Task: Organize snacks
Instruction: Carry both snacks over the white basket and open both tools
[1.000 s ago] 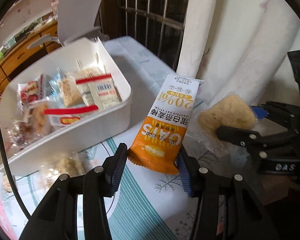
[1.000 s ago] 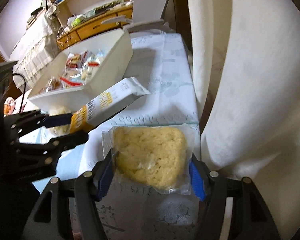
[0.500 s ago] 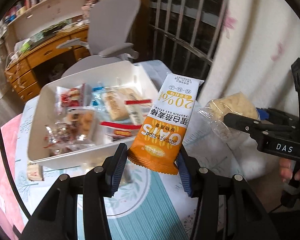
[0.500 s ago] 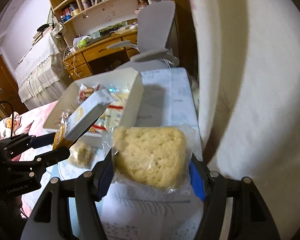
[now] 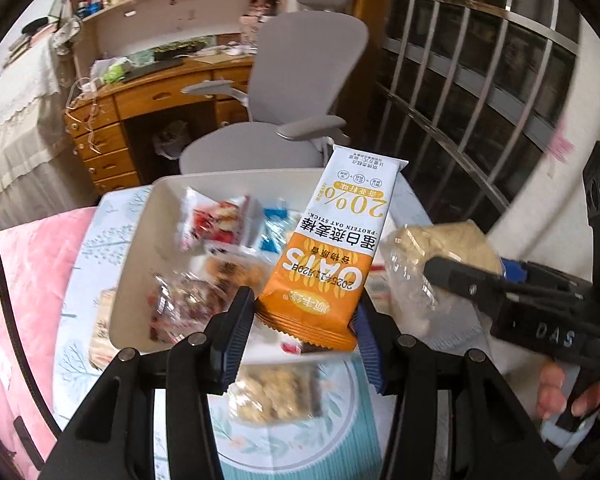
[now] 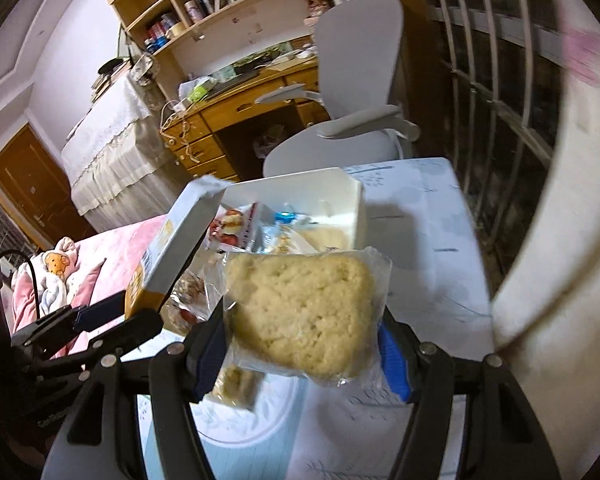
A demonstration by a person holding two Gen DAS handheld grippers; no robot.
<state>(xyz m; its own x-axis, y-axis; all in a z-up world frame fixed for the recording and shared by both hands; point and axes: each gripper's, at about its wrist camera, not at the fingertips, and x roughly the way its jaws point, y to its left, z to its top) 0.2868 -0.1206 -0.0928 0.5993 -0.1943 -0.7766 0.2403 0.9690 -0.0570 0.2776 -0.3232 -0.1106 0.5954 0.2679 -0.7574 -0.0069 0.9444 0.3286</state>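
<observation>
My left gripper (image 5: 300,332) is shut on an orange and white oat stick packet (image 5: 332,252), held in the air over the near edge of the white bin (image 5: 132,264). The bin holds several wrapped snacks. My right gripper (image 6: 300,356) is shut on a clear-wrapped pale rice cake (image 6: 300,312), held above the table near the bin's near corner (image 6: 356,216). The rice cake (image 5: 440,244) and right gripper also show at the right of the left wrist view. The oat packet (image 6: 176,248) shows at the left of the right wrist view.
A wrapped crispy snack (image 5: 276,396) lies on the patterned tablecloth in front of the bin. Another wrapped snack (image 5: 100,320) lies left of the bin. A grey office chair (image 5: 292,120) and wooden desk (image 5: 156,96) stand behind the table. A curtain (image 6: 560,240) hangs at right.
Both grippers have risen and swung toward the bin with their snacks still held. The bin now lies under and ahead of both packets.
</observation>
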